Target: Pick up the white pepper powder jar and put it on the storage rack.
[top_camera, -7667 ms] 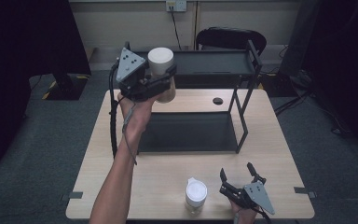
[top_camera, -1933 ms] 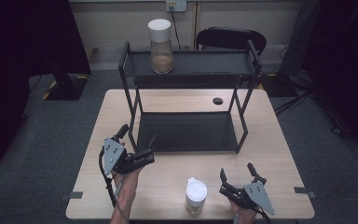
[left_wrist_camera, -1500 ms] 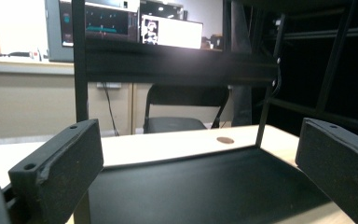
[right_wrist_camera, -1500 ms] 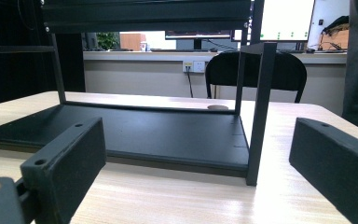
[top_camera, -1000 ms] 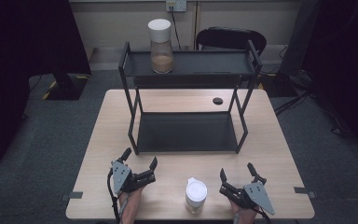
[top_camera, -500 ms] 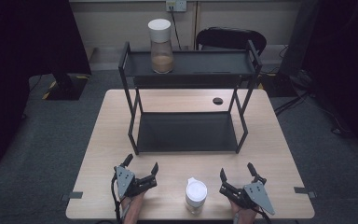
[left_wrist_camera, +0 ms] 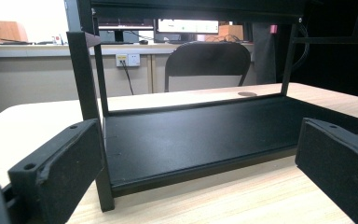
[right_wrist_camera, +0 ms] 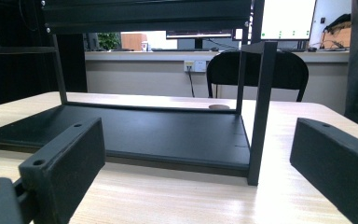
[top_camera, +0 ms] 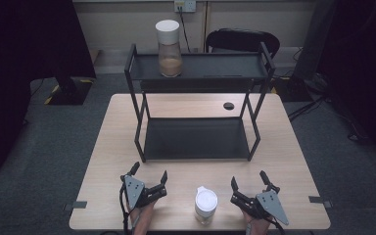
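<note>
We see the black shelf rack [top_camera: 198, 93] mid-table, now carrying the tall jar [top_camera: 169, 48] on its top tier; our left gripper [top_camera: 147, 188] has come back down to the near edge, jaws wide and empty. The small white-lidded jar [top_camera: 205, 204] waits between it and our right gripper [top_camera: 248, 193], also wide, probably next
</note>
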